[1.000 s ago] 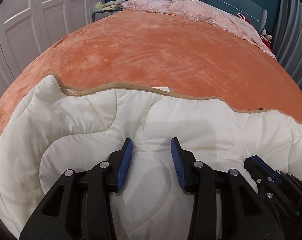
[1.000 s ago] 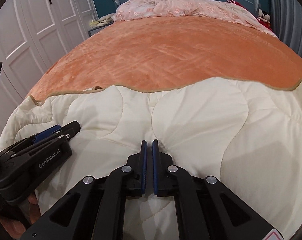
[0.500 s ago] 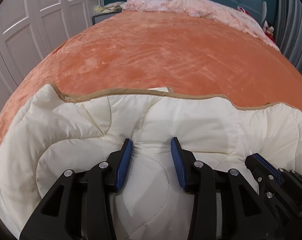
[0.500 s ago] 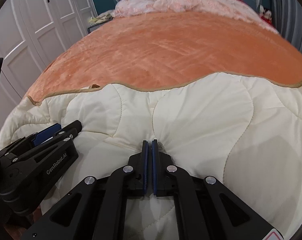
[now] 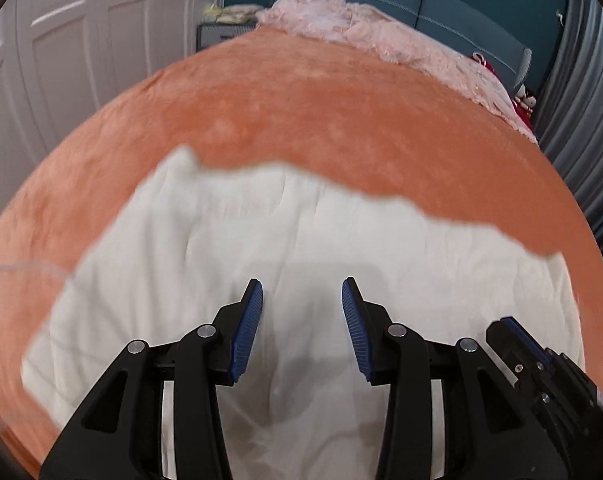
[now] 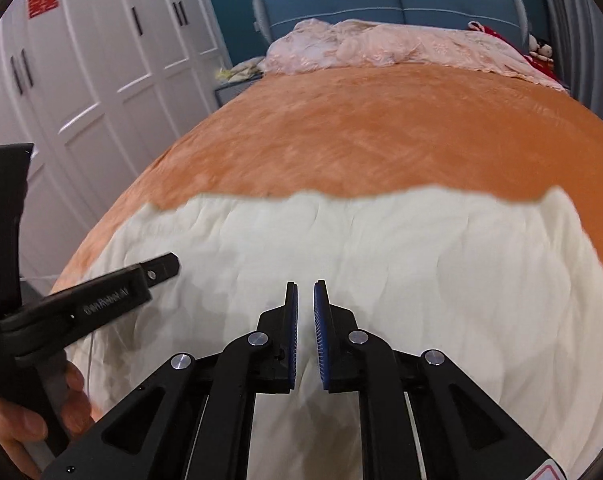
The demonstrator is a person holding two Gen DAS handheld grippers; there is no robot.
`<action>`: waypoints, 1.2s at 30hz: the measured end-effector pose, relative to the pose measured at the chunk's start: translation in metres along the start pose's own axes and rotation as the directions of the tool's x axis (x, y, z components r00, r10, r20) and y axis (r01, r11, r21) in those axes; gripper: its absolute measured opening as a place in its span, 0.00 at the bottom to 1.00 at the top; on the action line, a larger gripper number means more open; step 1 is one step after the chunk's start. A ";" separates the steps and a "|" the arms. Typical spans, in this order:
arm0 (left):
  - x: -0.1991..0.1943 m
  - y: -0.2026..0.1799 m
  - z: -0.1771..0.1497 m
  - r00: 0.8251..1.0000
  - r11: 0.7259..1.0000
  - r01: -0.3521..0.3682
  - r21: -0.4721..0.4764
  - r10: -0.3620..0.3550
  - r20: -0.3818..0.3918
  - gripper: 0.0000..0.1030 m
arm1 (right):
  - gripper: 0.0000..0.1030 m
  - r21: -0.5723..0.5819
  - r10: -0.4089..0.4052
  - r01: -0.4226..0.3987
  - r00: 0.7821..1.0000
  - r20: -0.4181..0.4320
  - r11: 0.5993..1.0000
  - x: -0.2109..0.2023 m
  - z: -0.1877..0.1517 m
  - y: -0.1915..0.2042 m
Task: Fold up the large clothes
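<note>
left wrist, cream quilt (image 5: 301,248) — blurred, rumpled

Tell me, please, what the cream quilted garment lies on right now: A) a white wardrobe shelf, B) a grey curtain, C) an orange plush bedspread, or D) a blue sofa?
C: the cream quilted garment is spread over the orange plush bedspread, which shows beyond its far edge and at both sides.

A cream quilted garment (image 6: 381,272) lies spread flat and wrinkled across the near part of the bed.
</note>
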State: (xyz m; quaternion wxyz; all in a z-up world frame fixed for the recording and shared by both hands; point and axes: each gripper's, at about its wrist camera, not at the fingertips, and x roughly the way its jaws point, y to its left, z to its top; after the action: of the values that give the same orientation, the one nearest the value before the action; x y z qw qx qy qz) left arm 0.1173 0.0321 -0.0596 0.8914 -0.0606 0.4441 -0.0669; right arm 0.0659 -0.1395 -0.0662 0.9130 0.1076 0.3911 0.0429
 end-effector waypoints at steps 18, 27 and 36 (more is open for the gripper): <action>0.028 -0.005 -0.032 0.997 0.994 -0.067 0.092 0.064 0.033 0.40 | 0.07 -0.057 -0.076 0.072 0.996 -0.057 0.996 0.041 -0.034 0.001; -0.108 0.091 -0.032 0.989 0.993 -0.070 -0.094 0.081 0.125 0.41 | 0.35 -0.063 -0.038 0.039 0.999 0.005 0.997 -0.036 -0.032 0.026; -0.131 0.220 -0.070 0.999 0.852 0.030 -0.523 -0.034 0.002 0.70 | 0.35 -0.042 -0.006 0.003 0.998 -0.068 0.999 -0.031 -0.056 0.042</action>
State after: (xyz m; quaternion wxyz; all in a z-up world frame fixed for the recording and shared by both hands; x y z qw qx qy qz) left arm -0.0028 0.2680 -0.0353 0.8386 -0.3077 0.4477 0.0415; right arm 0.0045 -0.0946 -0.0721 0.9012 0.0862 0.4214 0.0525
